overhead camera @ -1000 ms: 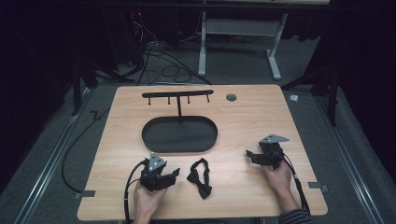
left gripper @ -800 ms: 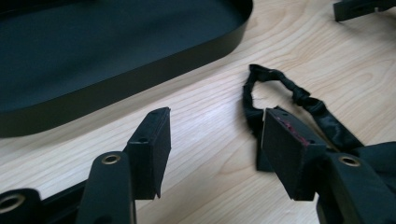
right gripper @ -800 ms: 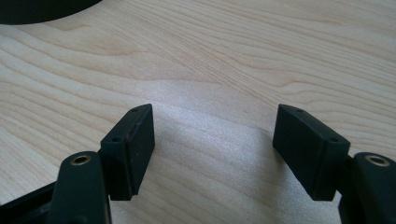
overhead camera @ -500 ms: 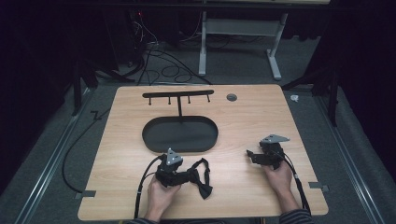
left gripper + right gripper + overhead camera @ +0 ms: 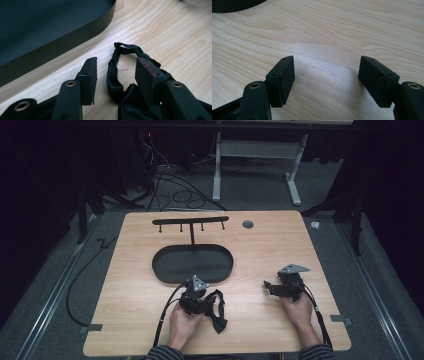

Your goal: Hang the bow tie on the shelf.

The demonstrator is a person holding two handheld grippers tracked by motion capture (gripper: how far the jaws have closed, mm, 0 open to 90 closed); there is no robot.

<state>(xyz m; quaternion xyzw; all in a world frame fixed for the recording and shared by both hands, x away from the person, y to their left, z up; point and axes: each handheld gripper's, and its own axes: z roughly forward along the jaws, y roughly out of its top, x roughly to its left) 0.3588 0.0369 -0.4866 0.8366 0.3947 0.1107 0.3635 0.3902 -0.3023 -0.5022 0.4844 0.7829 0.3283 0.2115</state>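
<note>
A black bow tie with its strap lies on the wooden table near the front edge. My left gripper sits over it. Its jaws have just been closing and stand partly open around the strap loop. The left pad is still apart from the fabric. The right pad is at the strap's far side, above the bow. My right gripper rests on the table at the right, jaws wide open, with bare wood between its pads.
A black stand with an oval base and a hooked crossbar is just beyond the left gripper; its rim is close ahead. A round grommet is at the back. Cables lie on the floor.
My left hand has moved right, from beside the bow tie to over its strap, and its jaws have narrowed. The right hand has stayed put.
</note>
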